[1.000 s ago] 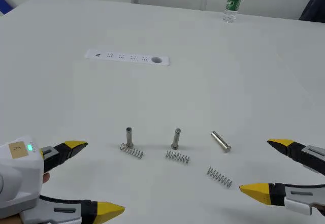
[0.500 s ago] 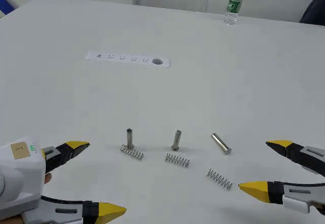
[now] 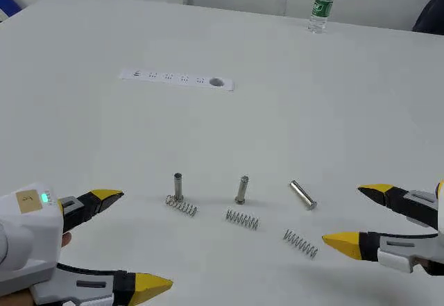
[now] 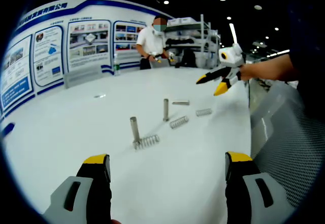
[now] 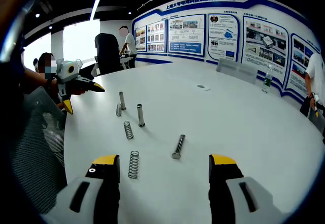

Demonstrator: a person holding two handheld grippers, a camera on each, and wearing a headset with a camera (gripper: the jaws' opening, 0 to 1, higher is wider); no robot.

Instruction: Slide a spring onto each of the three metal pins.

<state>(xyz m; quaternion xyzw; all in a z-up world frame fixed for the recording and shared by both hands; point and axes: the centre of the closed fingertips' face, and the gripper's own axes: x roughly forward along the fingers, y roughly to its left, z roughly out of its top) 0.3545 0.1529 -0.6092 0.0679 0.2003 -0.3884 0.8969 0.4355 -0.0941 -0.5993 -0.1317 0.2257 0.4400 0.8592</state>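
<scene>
Three slim silver metal pins are seen in a row on the white surface [image 3: 291, 112] in the head view. The left-hand pin [image 3: 177, 187] and the middle pin [image 3: 242, 189] are stood upright on their flat heads, while the right-hand pin [image 3: 302, 195] is laid on its side, pointing away at a slant. Three small coiled wire springs are laid flat, one near each pin, and none is threaded on. The left spring [image 3: 181, 205] is touching or just beside the base of the left-hand pin. The middle spring [image 3: 242, 219] is just in front of the middle pin. The right spring [image 3: 300, 243] is set a little apart from the right-hand pin, toward the person.

The left gripper [image 3: 139, 239], white-bodied with black, yellow-tipped jaws, is held at the lower left of the row, its jaws spread wide with nothing between them. The right gripper [image 3: 347, 214] is held at the lower right, near the right spring, with jaws likewise parted wide and empty. In the right gripper view the right-hand pin and the right spring are seen just beyond the open jaws.

A long white power strip [image 3: 175, 78] is laid farther back on the surface, and a clear plastic bottle with a green label [image 3: 320, 4] is stood near the far edge.
</scene>
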